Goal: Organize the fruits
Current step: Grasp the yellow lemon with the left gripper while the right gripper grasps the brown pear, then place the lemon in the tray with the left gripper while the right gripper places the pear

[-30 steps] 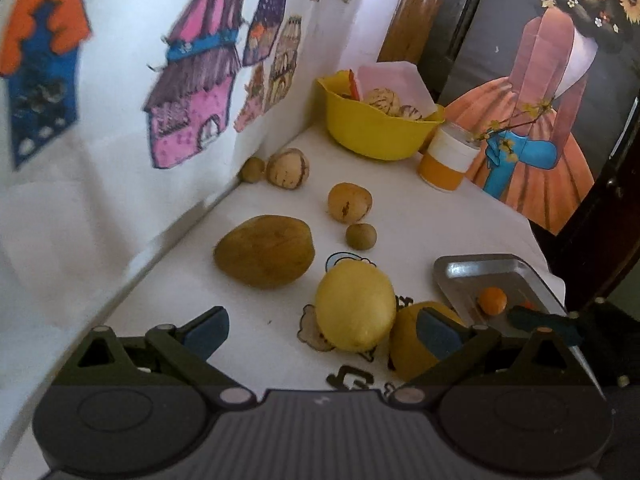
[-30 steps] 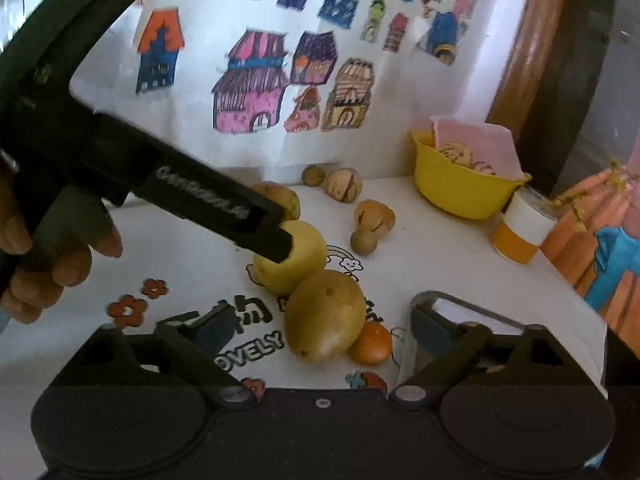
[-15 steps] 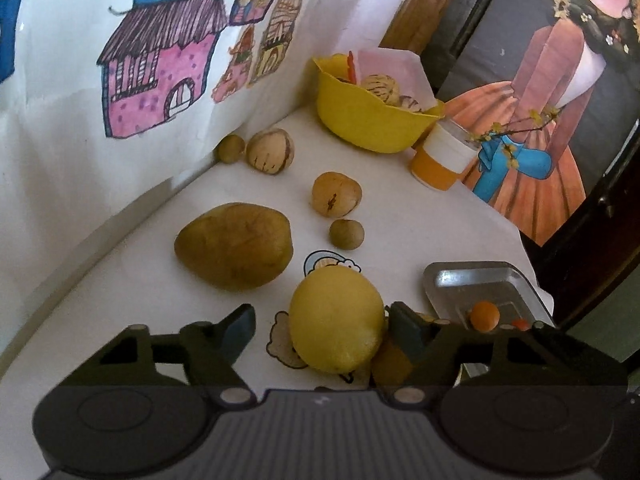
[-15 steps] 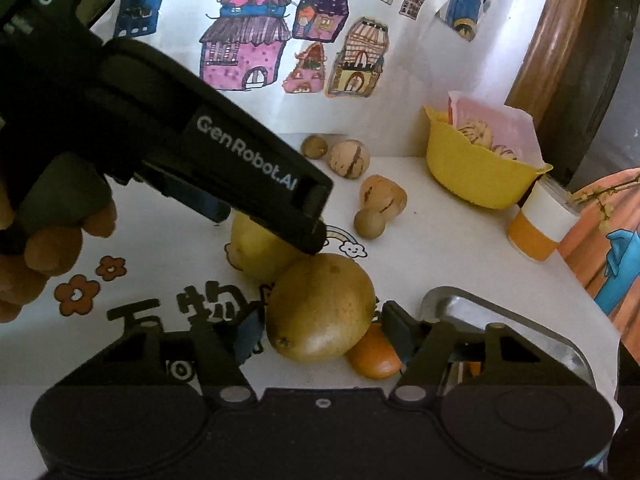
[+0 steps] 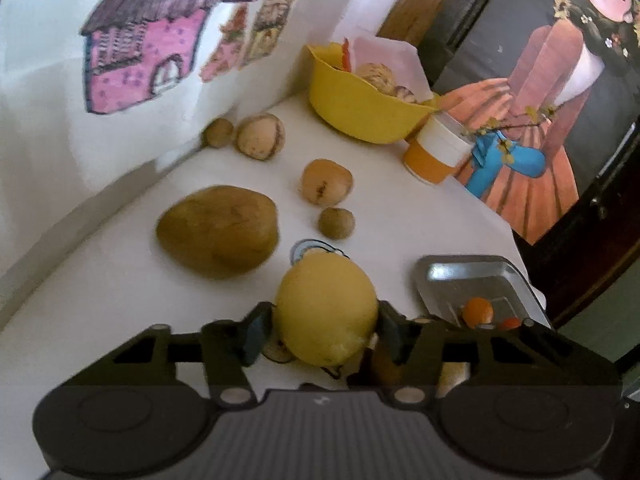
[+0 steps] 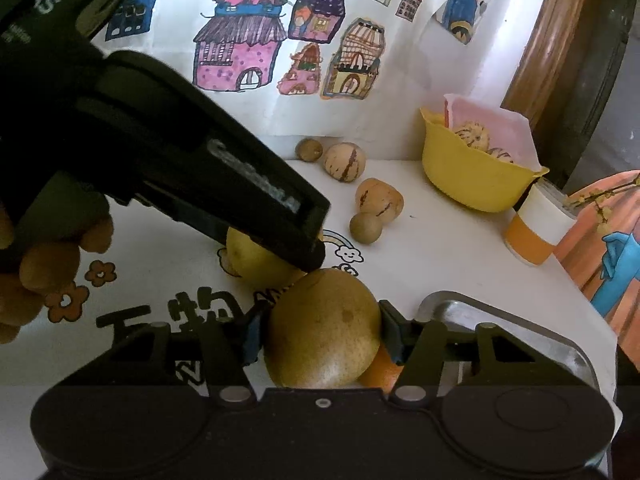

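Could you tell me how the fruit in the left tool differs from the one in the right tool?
The lemon in the left tool is bright yellow; the pear in the right tool is brownish green and speckled. Both sit between blue pads, on the white table.

Black Chinese characters "万物" printed on white tablecloth (image 6: 420, 256); lettering on left gripper (image 6: 276, 236) body too blurred.

white printed table (image 5: 420, 216) carries scattered fruits, yellow bowl (image 5: 360, 114), cup (image 5: 434, 152), metal tray (image 5: 472, 276).
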Available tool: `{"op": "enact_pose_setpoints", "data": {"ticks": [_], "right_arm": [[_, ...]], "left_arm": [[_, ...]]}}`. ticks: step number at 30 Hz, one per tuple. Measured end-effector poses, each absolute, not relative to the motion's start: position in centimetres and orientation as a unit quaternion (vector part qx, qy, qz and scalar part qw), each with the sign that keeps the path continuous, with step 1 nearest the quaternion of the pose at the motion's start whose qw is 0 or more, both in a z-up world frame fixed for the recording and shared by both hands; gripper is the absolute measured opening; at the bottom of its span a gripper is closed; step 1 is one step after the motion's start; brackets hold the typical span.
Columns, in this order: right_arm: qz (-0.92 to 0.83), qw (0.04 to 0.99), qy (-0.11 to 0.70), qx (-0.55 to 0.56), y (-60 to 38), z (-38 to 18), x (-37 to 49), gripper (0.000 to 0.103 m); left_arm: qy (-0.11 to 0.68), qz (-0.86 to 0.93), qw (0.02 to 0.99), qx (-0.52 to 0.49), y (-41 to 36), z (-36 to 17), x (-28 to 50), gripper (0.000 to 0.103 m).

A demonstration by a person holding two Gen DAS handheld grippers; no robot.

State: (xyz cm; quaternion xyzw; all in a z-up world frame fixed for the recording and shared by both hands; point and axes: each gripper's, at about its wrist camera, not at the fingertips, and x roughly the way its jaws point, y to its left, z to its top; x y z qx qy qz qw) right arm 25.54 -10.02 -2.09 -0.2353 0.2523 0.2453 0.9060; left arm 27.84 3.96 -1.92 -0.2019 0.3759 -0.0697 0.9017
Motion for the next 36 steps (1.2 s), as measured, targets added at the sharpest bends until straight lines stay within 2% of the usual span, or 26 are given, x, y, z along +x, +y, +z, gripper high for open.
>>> {"op": "enact_pose_setpoints", "data": {"ticks": [19, 28, 36], "right_arm": [[0.284, 0.911, 0.238, -0.181, -12.8, 0.4, 19.3, 0.058], [0.239, 0.932, 0.232, -0.140, -18.6, 2.7, 18.3, 0.058], [0.167, 0.948, 0.246, -0.113, -25.0, 2.6, 19.9, 0.058]], "left_arm": [[0.387, -0.061, 0.901, -0.188, 3.4, -0.4, 22.9, 0.056], [0.370, -0.106, 0.906, -0.175, -1.3, 1.4, 23.1, 0.056], [0.372, -0.145, 0.899, -0.181, -6.6, 1.6, 25.0, 0.056]]}}
